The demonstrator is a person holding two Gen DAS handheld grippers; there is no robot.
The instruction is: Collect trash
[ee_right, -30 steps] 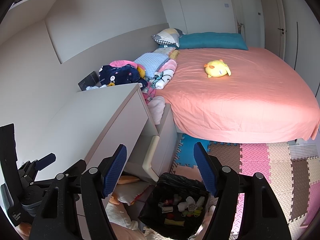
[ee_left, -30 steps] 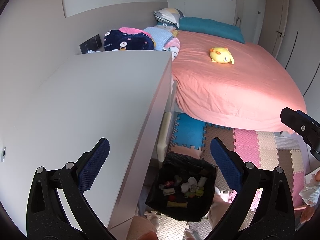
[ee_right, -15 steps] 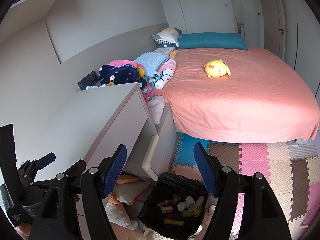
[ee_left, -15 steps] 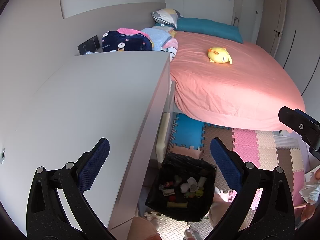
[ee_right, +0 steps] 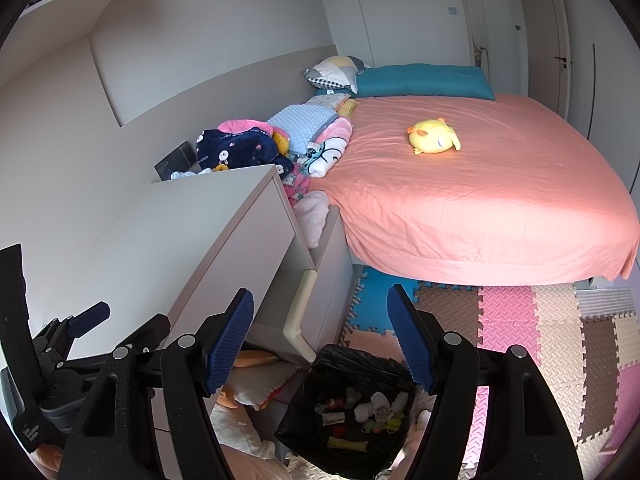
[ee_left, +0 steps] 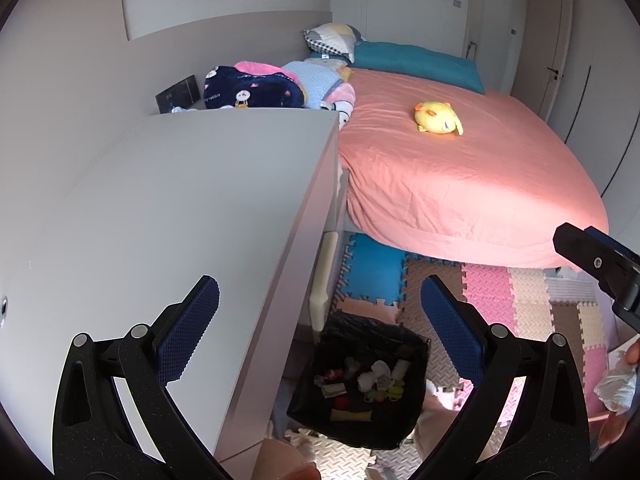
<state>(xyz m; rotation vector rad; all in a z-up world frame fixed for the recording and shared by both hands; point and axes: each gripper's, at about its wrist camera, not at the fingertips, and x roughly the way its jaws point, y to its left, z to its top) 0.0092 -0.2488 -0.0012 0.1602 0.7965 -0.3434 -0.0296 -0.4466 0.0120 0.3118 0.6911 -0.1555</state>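
A bin lined with a black bag [ee_left: 360,384] [ee_right: 352,404] stands on the floor below both grippers, holding several scraps of tissue and wrappers. My left gripper [ee_left: 320,328] hangs open above it, nothing between its blue pads. My right gripper [ee_right: 320,336] is open too and empty, over the same bin. In the left wrist view a crumpled white tissue [ee_left: 616,386] shows at the far right edge beside fingertips. The right gripper's black body [ee_left: 596,264] pokes in at that view's right edge. The left gripper's body [ee_right: 60,356] sits at the lower left of the right wrist view.
A white desk [ee_left: 180,220] fills the left, its edge just left of the bin. A bed with a pink sheet [ee_right: 480,184] carries a yellow plush toy [ee_right: 434,140], pillows and folded blankets [ee_right: 256,144]. Coloured foam mats [ee_right: 520,320] cover the floor. An open cabinet [ee_right: 304,280] stands between desk and bed.
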